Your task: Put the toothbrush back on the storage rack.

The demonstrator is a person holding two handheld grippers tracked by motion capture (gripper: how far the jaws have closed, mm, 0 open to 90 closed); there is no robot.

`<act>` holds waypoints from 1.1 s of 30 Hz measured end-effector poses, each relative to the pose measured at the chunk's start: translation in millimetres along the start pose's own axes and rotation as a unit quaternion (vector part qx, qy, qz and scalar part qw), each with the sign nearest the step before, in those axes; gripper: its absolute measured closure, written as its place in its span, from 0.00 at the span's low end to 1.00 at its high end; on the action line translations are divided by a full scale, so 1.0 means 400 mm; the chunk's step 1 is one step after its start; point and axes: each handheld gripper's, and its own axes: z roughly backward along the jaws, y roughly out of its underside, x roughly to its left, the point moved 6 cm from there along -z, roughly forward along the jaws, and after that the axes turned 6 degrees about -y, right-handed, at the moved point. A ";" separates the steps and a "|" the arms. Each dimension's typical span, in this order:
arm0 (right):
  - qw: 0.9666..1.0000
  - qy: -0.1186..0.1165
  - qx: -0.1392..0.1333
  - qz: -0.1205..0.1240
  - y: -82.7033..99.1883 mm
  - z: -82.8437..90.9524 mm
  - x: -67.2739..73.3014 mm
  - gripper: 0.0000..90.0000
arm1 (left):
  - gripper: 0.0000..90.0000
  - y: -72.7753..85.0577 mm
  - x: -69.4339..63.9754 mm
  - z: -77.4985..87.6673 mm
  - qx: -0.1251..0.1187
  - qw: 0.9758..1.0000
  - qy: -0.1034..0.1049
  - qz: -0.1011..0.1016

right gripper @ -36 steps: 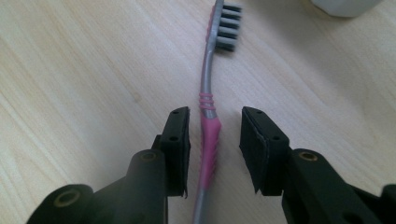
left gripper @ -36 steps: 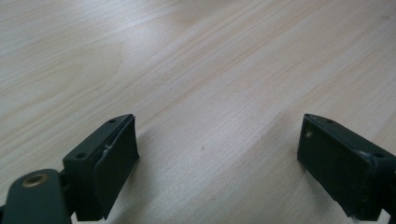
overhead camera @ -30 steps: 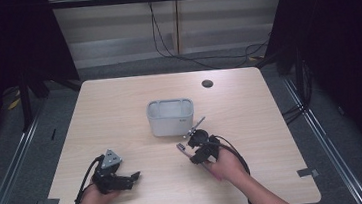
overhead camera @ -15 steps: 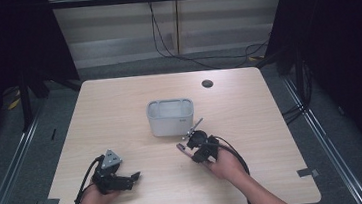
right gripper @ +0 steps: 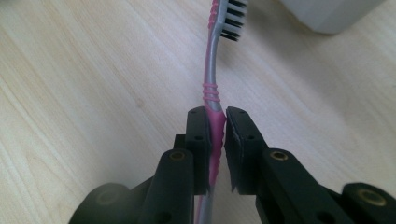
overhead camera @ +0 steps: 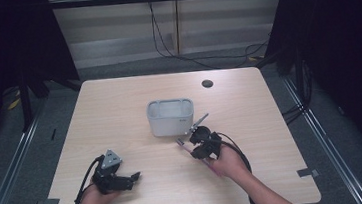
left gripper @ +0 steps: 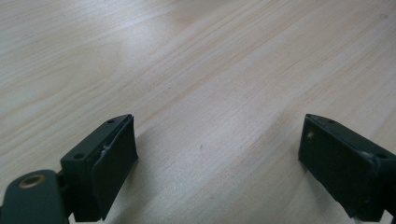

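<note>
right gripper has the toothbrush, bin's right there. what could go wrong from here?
1. The right gripper pinches the toothbrush on its narrow handle, with a long stretch ahead of the jaws; it could pivot or slip.
2. The brush head sits close to the bin; it might catch the rim rather than drop inside.
3. The left gripper is open over bare table, too far off to steady the light-looking bin if nudged.
</note>
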 end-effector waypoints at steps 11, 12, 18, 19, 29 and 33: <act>0.999 -0.003 -0.030 0.012 -0.019 0.031 0.015 0.89 | 0.12 0.000 0.000 0.000 0.000 1.000 0.000 0.000; 0.999 -0.004 -0.031 0.013 -0.021 0.034 0.017 0.89 | 0.12 0.000 0.000 0.000 0.000 1.000 0.000 0.000; 0.998 -0.004 -0.052 0.019 -0.030 0.058 0.023 0.89 | 0.12 0.000 0.000 0.000 0.000 1.000 0.000 0.000; 0.998 -0.005 -0.055 0.019 -0.032 0.062 0.024 0.89 | 0.12 0.000 0.000 0.000 0.000 1.000 0.000 0.000; 0.995 -0.005 -0.099 0.026 -0.054 0.112 0.019 0.89 | 0.12 0.000 0.000 0.000 0.000 1.000 0.000 0.000; 0.994 -0.001 -0.111 0.025 -0.060 0.127 0.011 0.89 | 0.12 0.000 0.000 0.000 0.000 1.000 0.000 0.000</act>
